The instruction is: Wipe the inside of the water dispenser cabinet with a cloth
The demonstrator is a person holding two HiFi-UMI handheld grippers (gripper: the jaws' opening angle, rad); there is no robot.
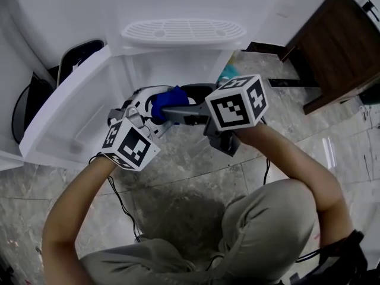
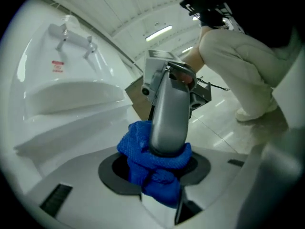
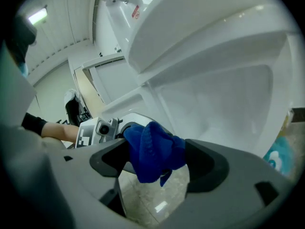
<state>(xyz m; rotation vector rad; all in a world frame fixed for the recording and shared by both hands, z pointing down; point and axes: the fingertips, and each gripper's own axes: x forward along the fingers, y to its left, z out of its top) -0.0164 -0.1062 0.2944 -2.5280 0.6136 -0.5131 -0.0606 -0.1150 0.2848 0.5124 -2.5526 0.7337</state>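
A blue cloth (image 1: 168, 100) is bunched between my two grippers in front of the white water dispenser's open cabinet (image 1: 172, 64). My left gripper (image 1: 155, 108) is shut on the cloth (image 2: 155, 171), which bulges out of its jaws. My right gripper (image 1: 178, 104) comes in from the right, and one of its grey fingers (image 2: 169, 118) lies over the top of the cloth. In the right gripper view its jaws stand wide apart either side of the cloth (image 3: 155, 151), not pressing on it. The cabinet's pale inner wall (image 3: 214, 99) lies just beyond.
The cabinet door (image 1: 65, 117) stands swung open to the left. A white drip tray (image 1: 178, 31) juts out above the opening. A dark wooden cabinet (image 1: 338, 40) stands at the right, with a teal item (image 1: 228, 73) by its foot. Cables trail over the marble floor (image 1: 178, 177).
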